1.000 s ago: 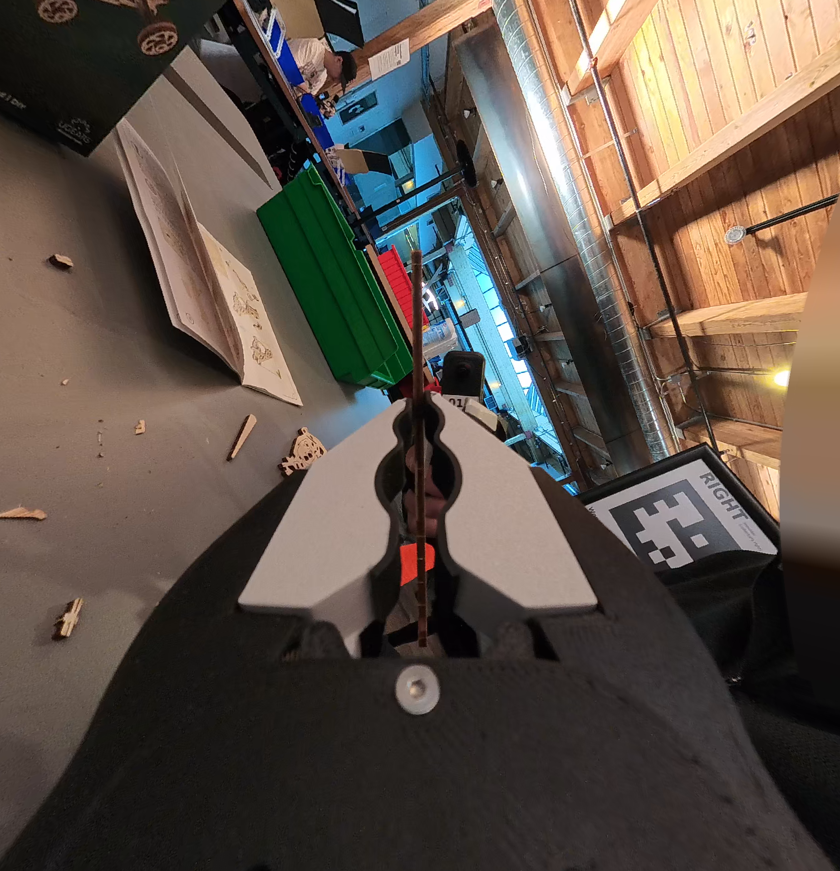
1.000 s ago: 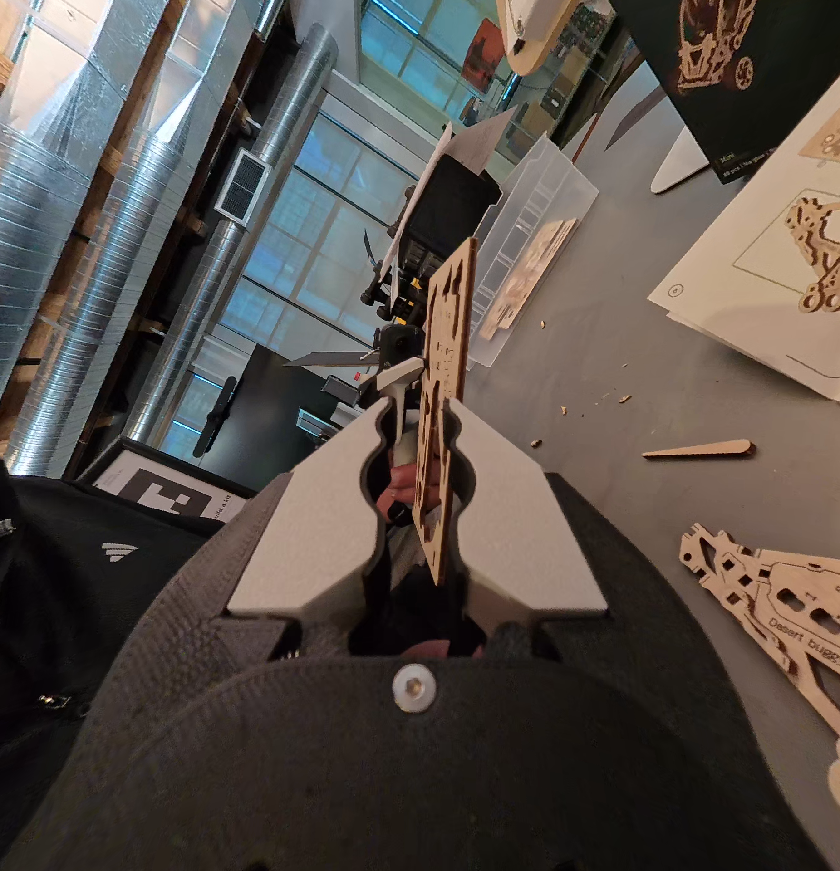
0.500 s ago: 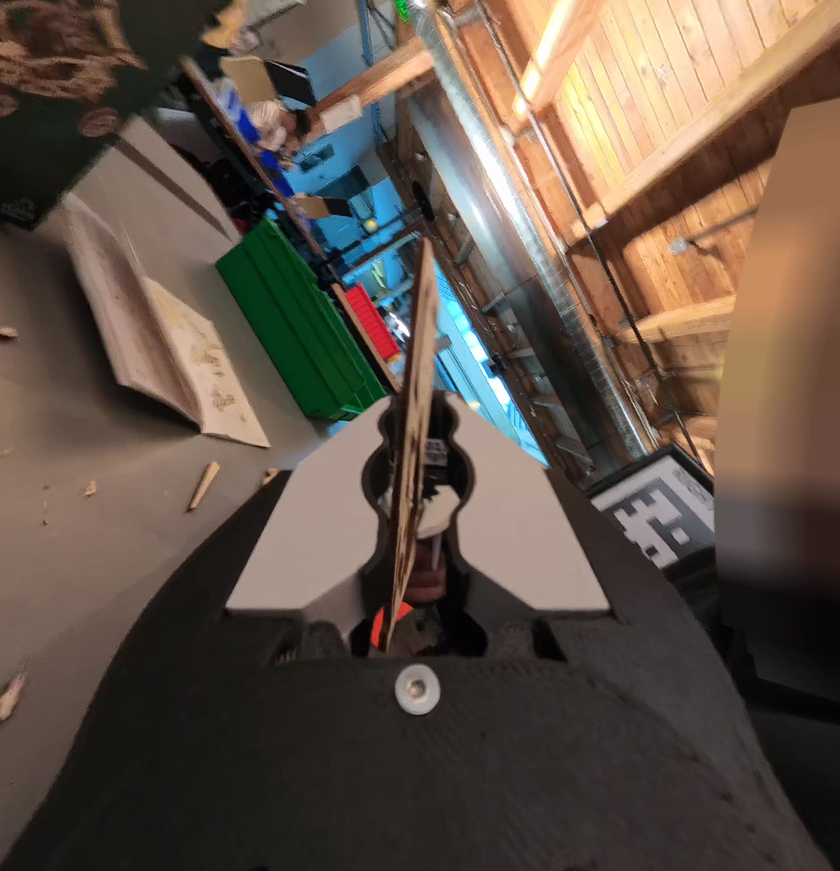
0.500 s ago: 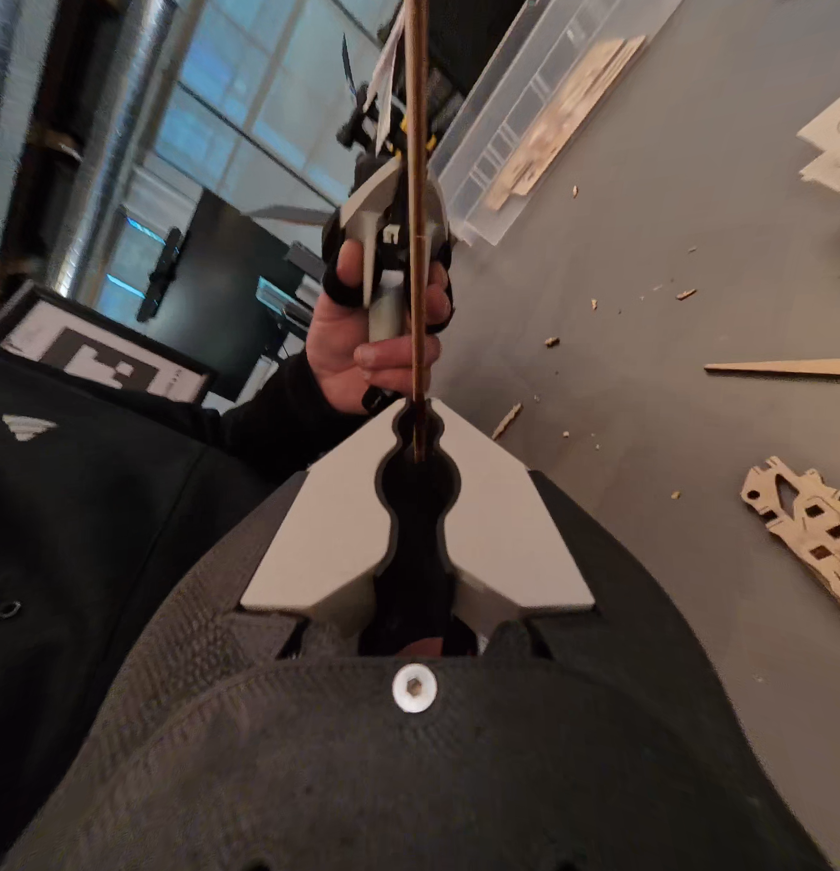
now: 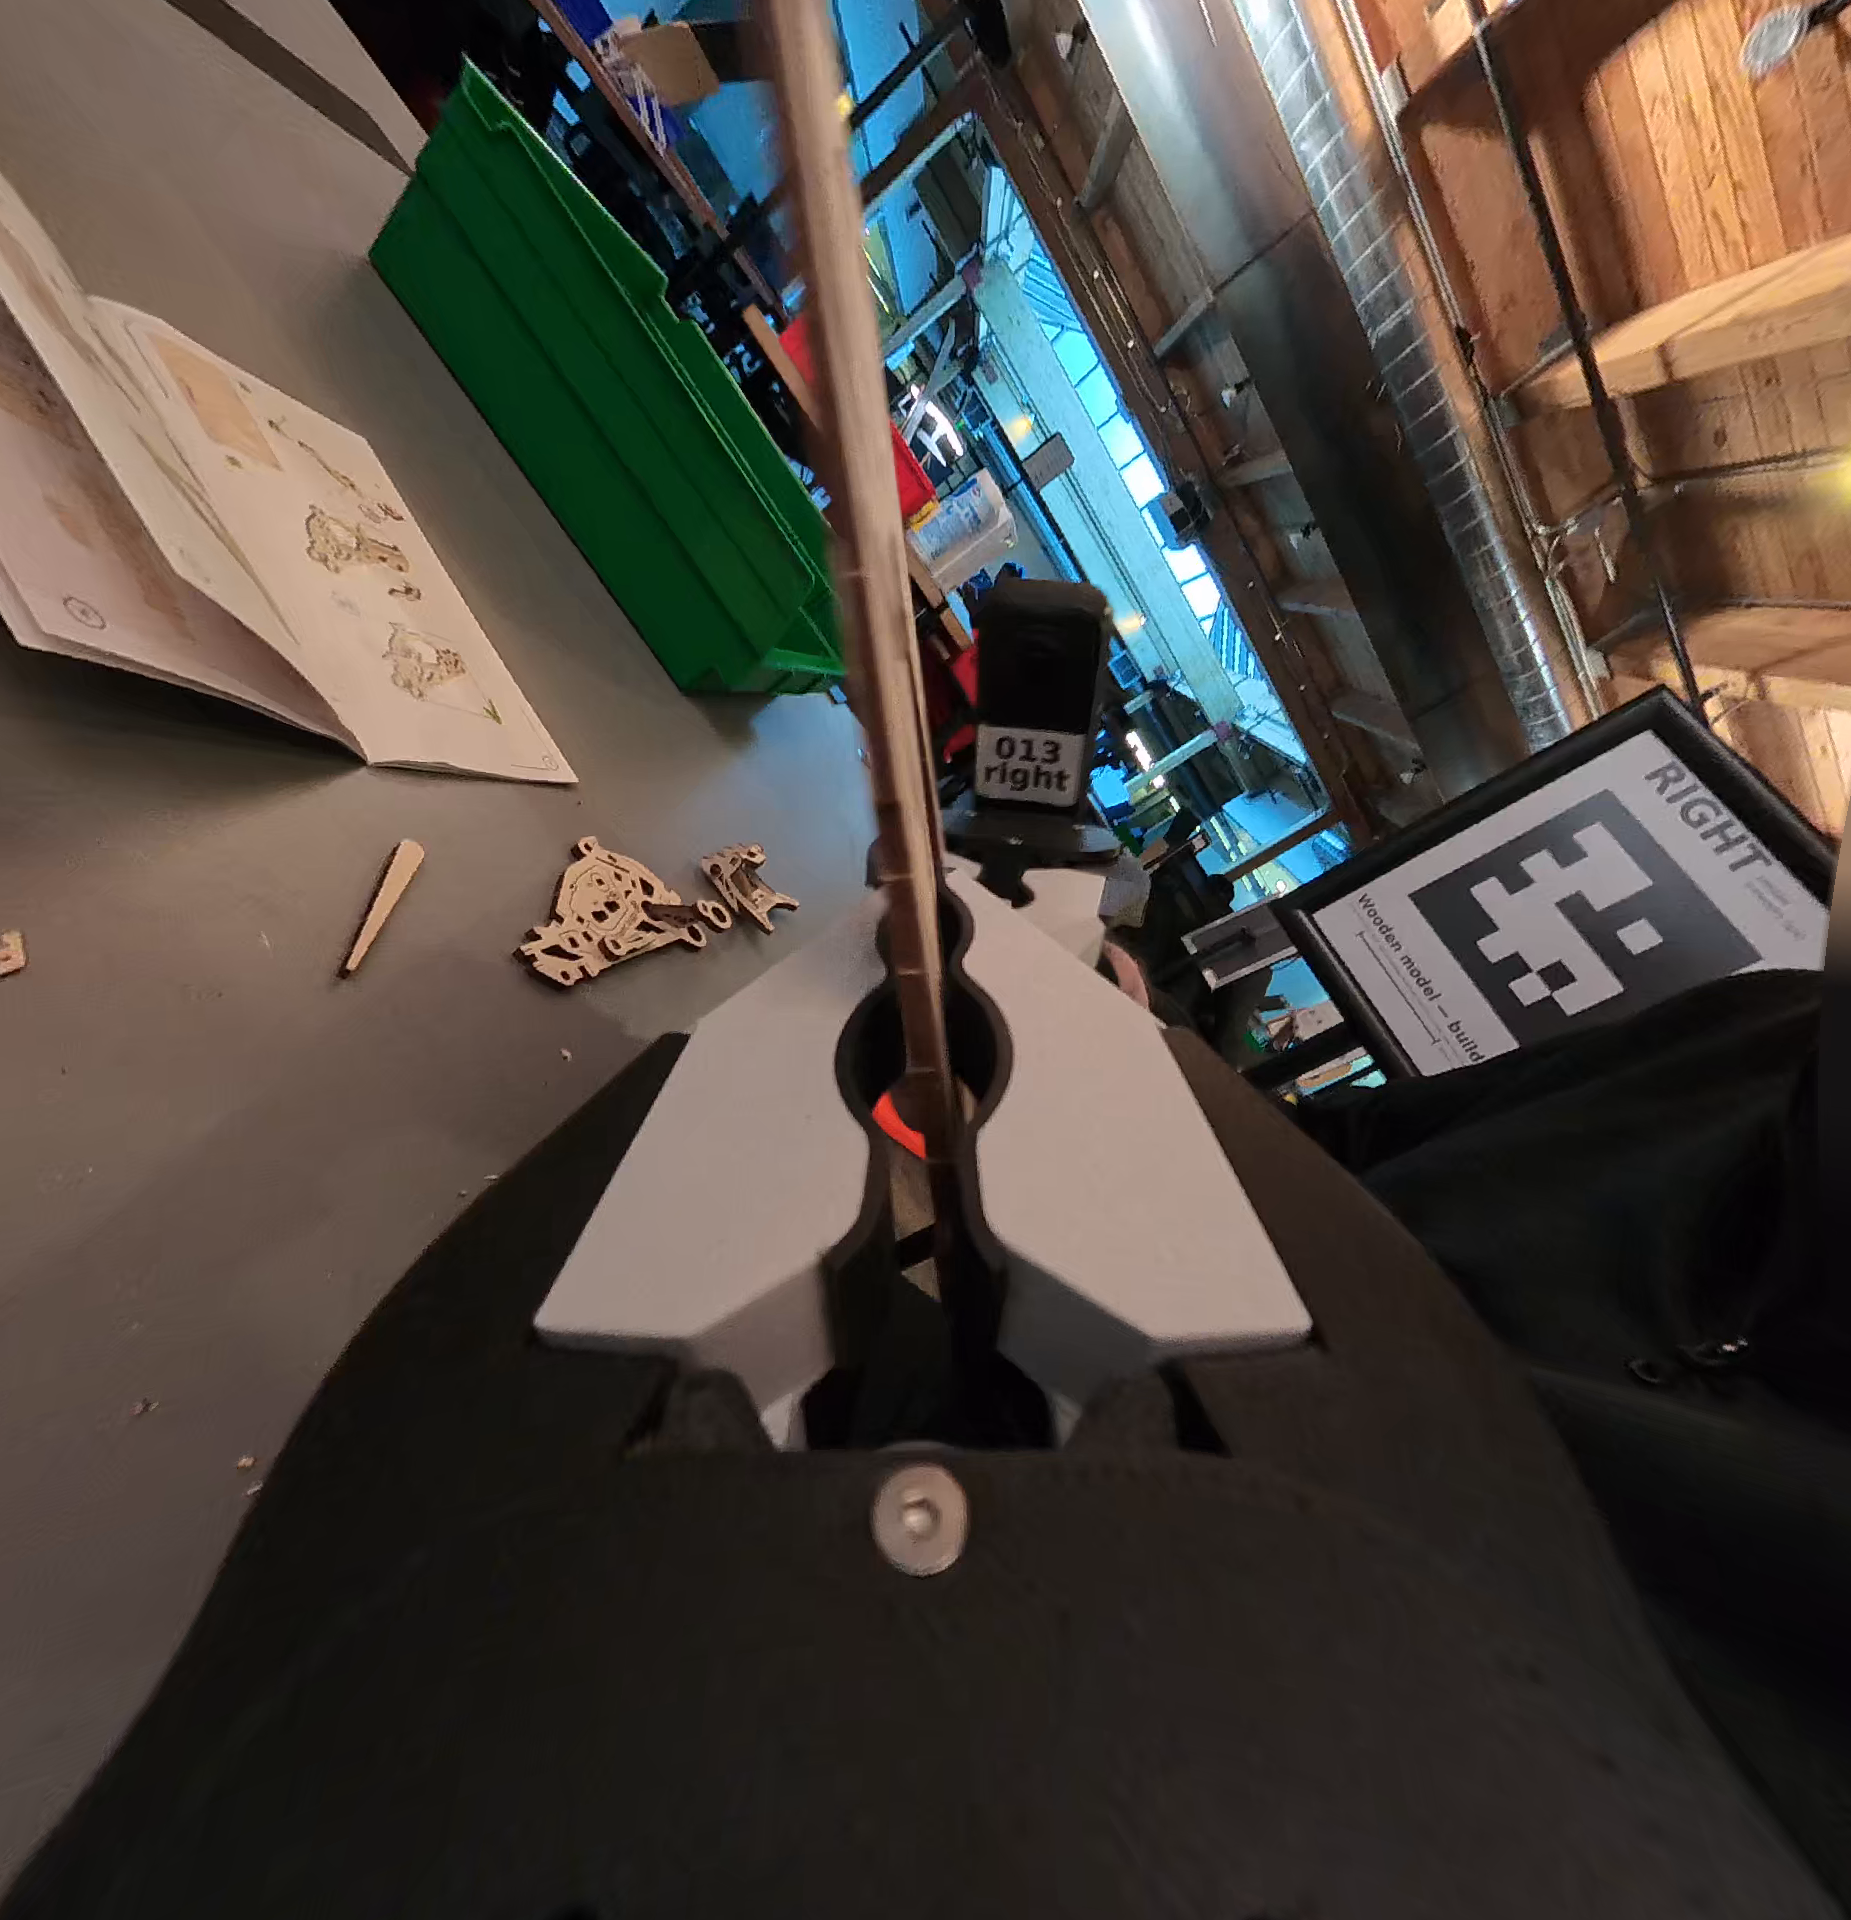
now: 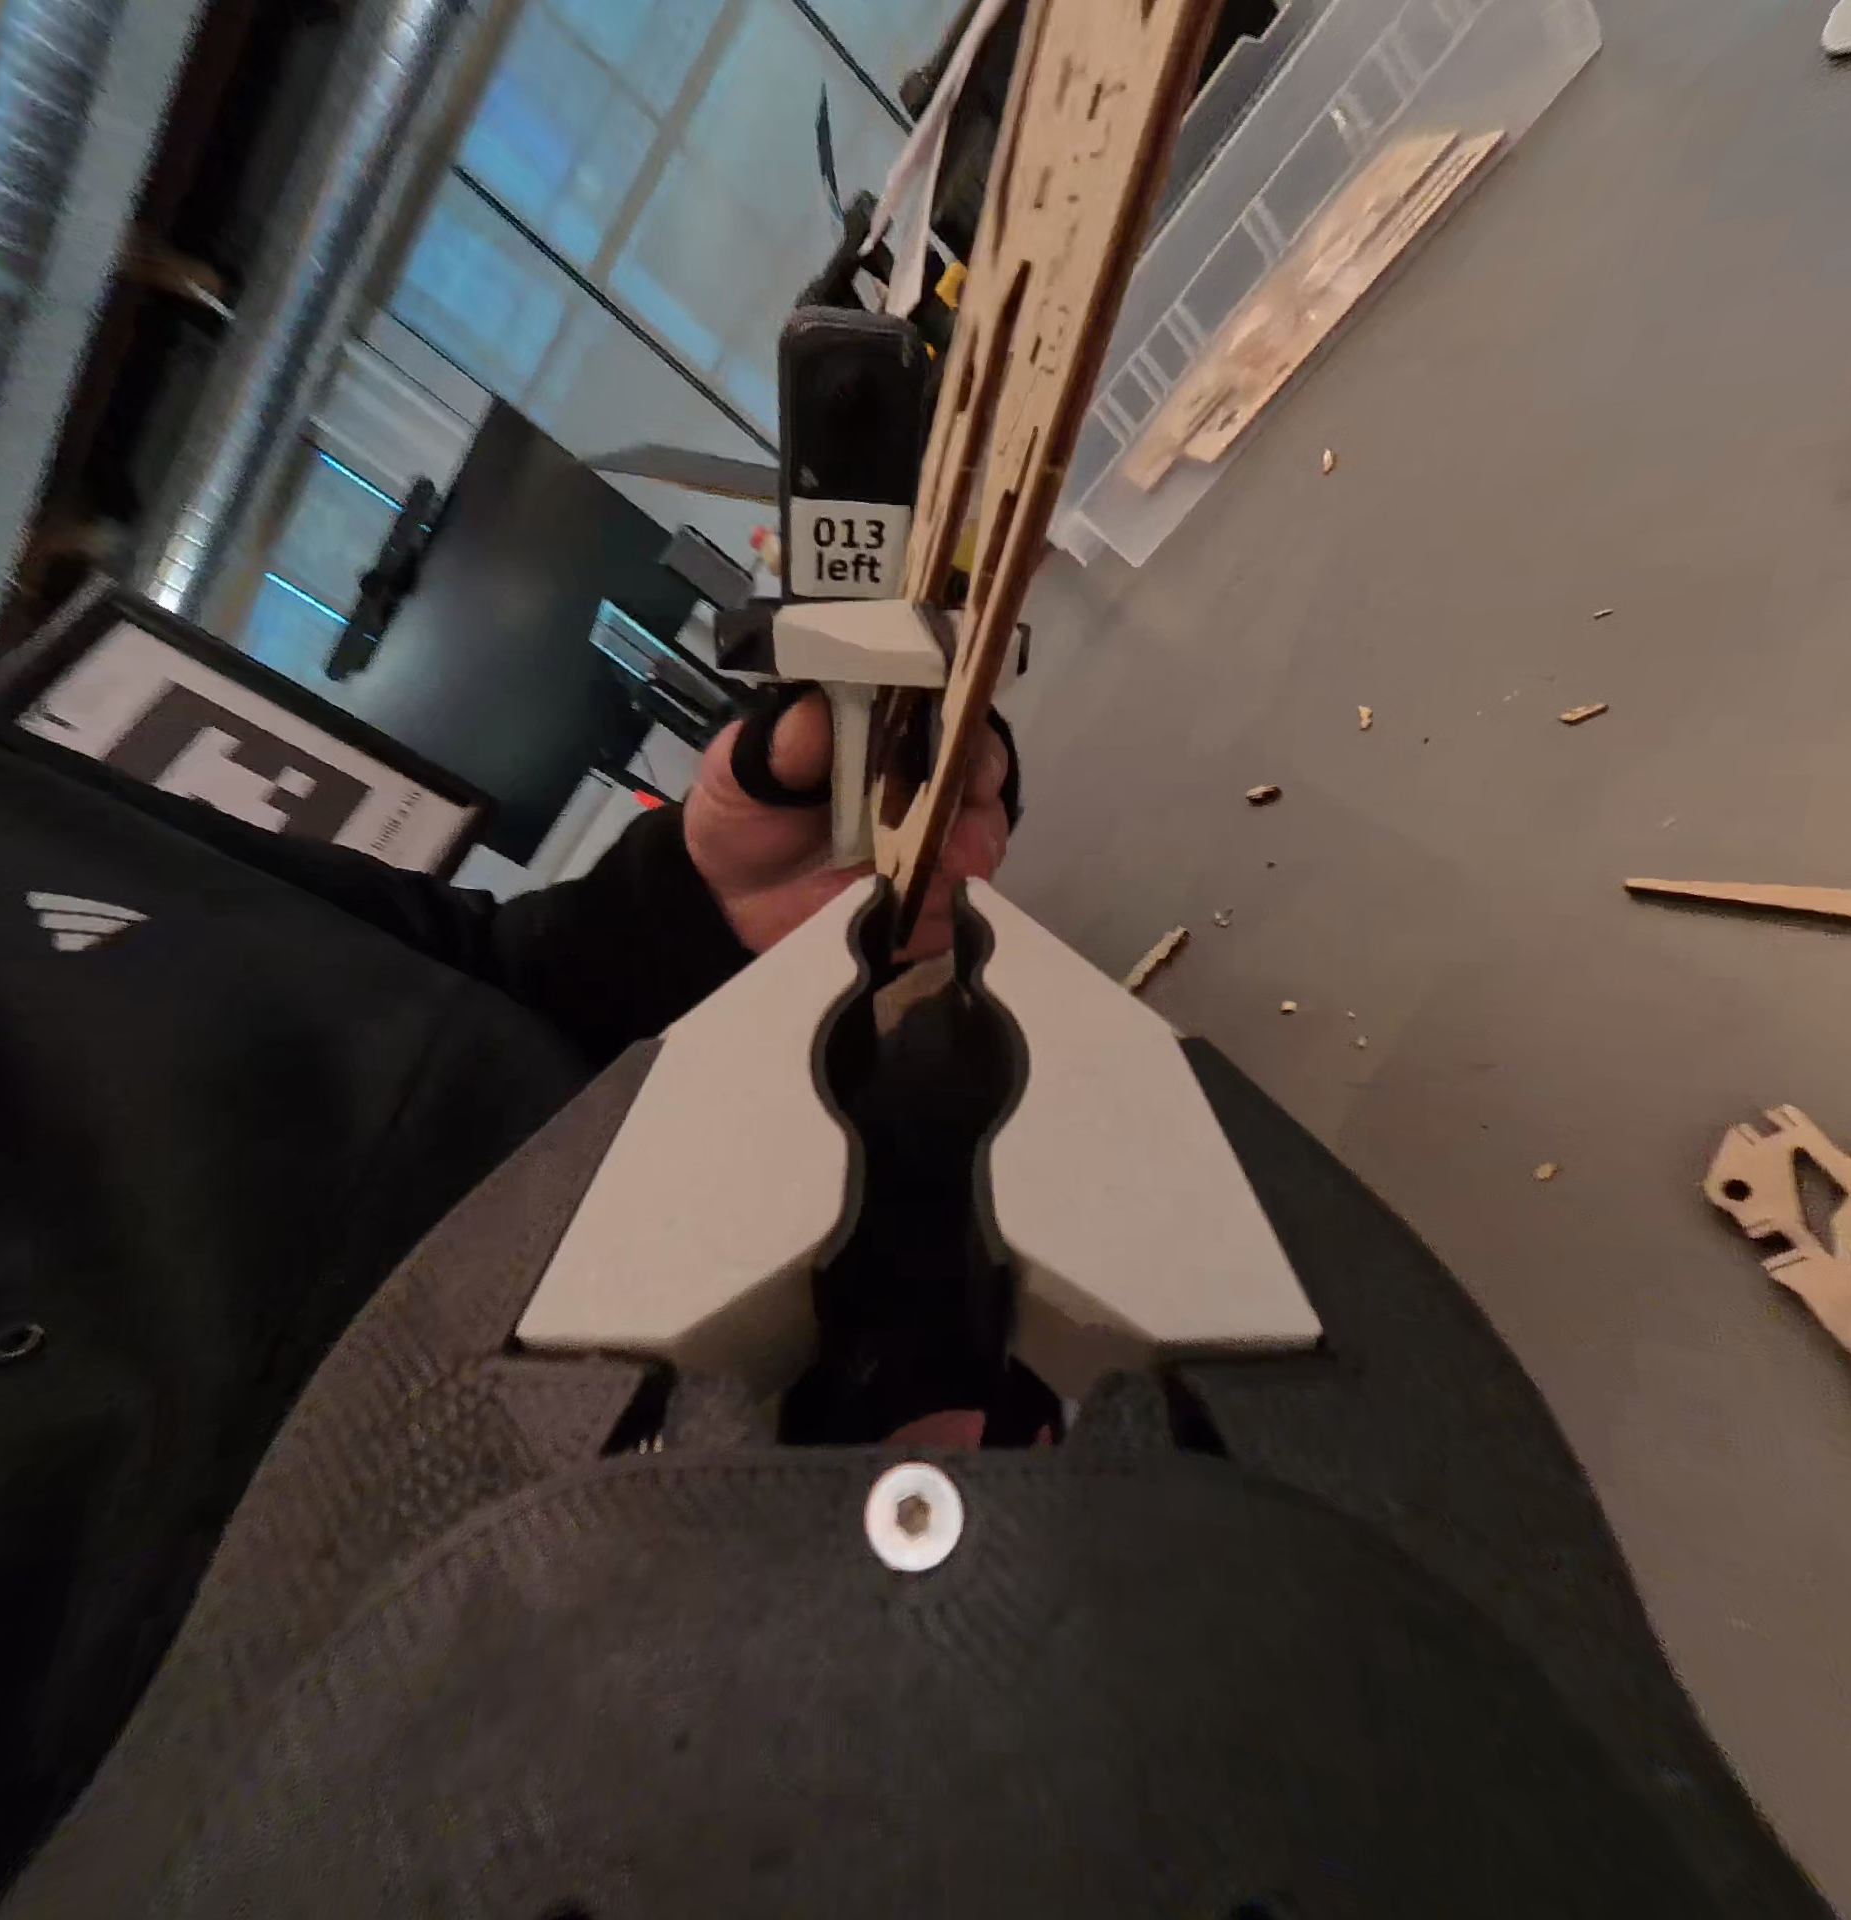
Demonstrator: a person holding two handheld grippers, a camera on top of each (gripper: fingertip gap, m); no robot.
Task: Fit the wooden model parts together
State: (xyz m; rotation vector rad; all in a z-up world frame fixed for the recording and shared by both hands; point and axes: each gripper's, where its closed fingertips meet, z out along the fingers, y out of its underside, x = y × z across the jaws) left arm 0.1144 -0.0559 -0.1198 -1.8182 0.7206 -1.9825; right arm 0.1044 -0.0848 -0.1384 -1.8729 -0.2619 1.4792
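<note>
Two handheld tools raised above a grey table [image 5: 225,1091], facing each other, sharing one thin laser-cut wooden sheet [image 6: 1046,343].

Left wrist view: left tool [image 5: 916,935] clamped shut on the sheet's edge, grey fingers [image 5: 765,1091] pressed against both faces. Sheet seen edge-on as a dark brown strip rising toward 12 o'clock, held upright, probably so the opposite tool can reach its lower end. On the table at 9 o'clock: an open instruction booklet [image 5: 225,540], a green bin [image 5: 609,416] beyond it, a slim wooden wedge [image 5: 381,904], and two small cut-out model parts [image 5: 609,914] lying flat, seemingly waiting their turn.

Right wrist view: right tool [image 6: 921,925] slightly parted, sheet's lower tip standing between the fingertips with a visible gap on at least one side, so not gripped. Hand [image 6: 786,821] on the left tool's handle just behind. At 1 o'clock, a clear plastic tray [image 6: 1316,260] holding more sheets; at 3 o'clock, another wooden part [image 6: 1814,1236] and wood chips scattered about.

Likely step: regripping the sheet before pressing out or fitting a piece.
</note>
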